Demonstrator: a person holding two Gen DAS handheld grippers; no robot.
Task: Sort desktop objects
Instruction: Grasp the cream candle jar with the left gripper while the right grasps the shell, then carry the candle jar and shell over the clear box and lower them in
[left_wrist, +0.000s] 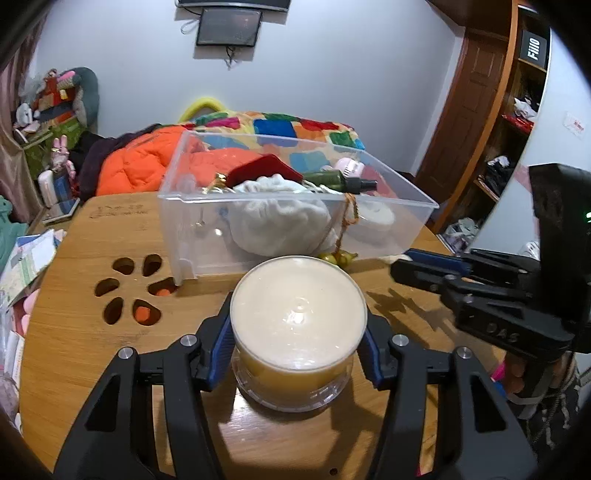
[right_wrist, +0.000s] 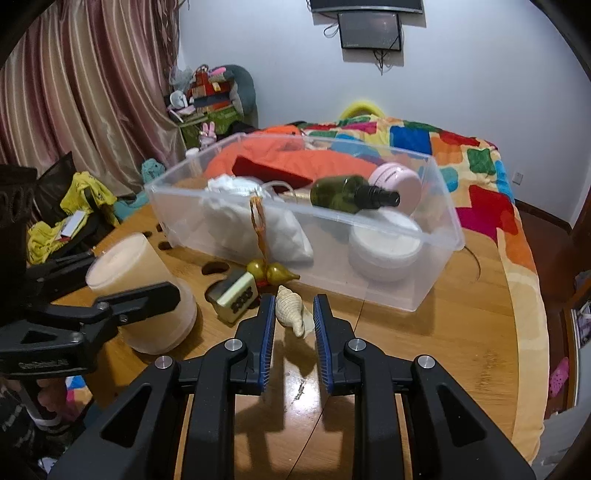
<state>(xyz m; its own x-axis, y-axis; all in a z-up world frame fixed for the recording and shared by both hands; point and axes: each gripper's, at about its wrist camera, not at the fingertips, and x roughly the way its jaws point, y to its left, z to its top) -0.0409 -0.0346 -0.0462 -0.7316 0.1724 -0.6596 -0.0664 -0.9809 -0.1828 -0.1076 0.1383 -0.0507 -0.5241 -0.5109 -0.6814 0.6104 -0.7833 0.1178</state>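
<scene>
The sort is mid-pick: the left gripper (left_wrist: 297, 314) pinches a cream-lidded jar (left_wrist: 295, 369) standing just in front of the clear plastic bin (right_wrist: 436, 266), while the right gripper (right_wrist: 294, 306) has narrowed onto a seashell (right_wrist: 290, 310) before the bin's front wall; next, each likely needs lifting over the rim and releasing inside

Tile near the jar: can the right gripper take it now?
Probably not yet: the right gripper is shut on the shell. The tile lies uncovered beside the jar, so once the shell is dropped, likely yes.
</scene>
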